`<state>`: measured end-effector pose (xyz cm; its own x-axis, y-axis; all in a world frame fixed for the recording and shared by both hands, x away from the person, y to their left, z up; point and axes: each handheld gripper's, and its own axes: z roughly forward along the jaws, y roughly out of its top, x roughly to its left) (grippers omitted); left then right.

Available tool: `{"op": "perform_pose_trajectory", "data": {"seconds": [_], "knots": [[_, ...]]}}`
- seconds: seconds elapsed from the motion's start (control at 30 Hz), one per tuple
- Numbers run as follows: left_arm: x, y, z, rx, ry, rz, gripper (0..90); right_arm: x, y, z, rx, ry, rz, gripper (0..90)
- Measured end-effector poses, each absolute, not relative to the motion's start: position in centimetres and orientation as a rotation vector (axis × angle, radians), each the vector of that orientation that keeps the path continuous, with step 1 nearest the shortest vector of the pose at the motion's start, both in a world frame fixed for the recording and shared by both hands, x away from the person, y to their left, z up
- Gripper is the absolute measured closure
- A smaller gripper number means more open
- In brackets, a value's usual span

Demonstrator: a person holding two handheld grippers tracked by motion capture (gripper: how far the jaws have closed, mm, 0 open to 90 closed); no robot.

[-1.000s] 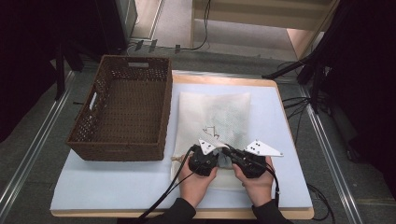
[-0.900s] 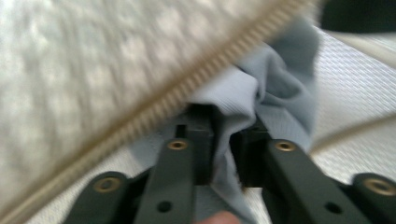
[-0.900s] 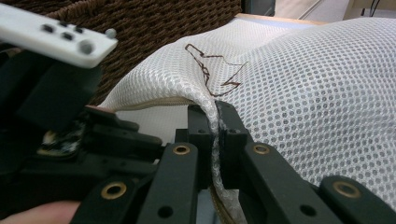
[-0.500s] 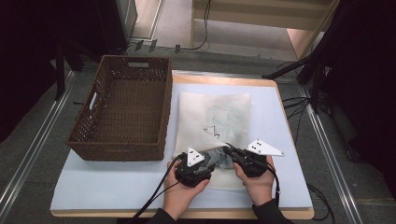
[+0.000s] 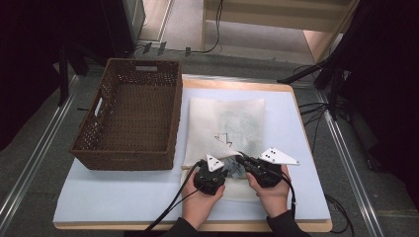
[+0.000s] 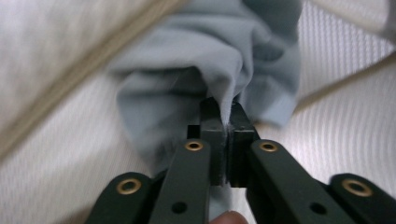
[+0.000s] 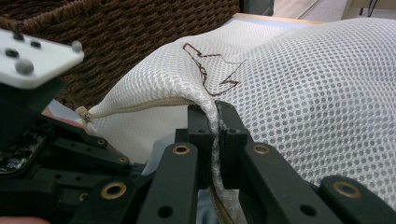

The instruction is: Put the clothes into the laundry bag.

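Work in hand: a grey-blue garment (image 6: 196, 88) was being drawn out of a white mesh laundry bag (image 5: 237, 118) through its opened near edge.
Location of bag: flat on the pale blue table mat (image 5: 123, 197), just right of the brown wicker basket (image 5: 131, 116), its zippered mouth towards the person.
Location of garment: bunched at the bag mouth between the two grippers, part outside, the rest judged to lie inside under the mesh.
Garment handling: judged soft, light and limp; it folded wherever gripped and should slide freely, though it could snag on the zip (image 7: 140, 106).
Bag handling: judged light, floppy, open-weave mesh; it lifted into a tent where pinched and would follow the garment unless held back.
Best hold, garment: a thick fold near the exposed bundle, not a single thin edge.
Best hold, bag: the upper lip beside the zip, as taken here.
Left gripper (image 6: 223, 122): jaws had just been closing and stood together, clamped on a fold of the garment, cloth pinched between the pads.
Right gripper (image 7: 215, 125): jaws together, clamped on the mesh lip of the bag, holding the mouth raised.
Hands: the left hand (image 5: 196, 207) and right hand (image 5: 272, 196) sat close together at the near edge of the mat.
Risk noted: pulling too sharply could drag the whole bag.
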<state>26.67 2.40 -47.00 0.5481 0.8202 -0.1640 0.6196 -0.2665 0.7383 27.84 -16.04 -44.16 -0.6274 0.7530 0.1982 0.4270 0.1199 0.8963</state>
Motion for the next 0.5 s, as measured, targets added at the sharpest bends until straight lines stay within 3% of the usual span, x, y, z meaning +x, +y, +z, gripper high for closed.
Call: {"op": "perform_pose_trajectory", "data": {"seconds": [0.17,0.37,0.5], "knots": [[27.6,0.5,-47.1,2.015,1.177,0.405,88.9,27.9,-16.1,-44.3,1.16,2.099,1.505,86.9],[28.7,1.3,-47.3,2.018,1.256,0.587,89.1,28.0,-15.9,-44.9,1.155,2.128,1.448,86.9],[29.0,2.2,-47.5,1.985,1.248,0.54,87.0,28.1,-16.1,-45.2,1.176,2.132,1.45,86.9]]}}
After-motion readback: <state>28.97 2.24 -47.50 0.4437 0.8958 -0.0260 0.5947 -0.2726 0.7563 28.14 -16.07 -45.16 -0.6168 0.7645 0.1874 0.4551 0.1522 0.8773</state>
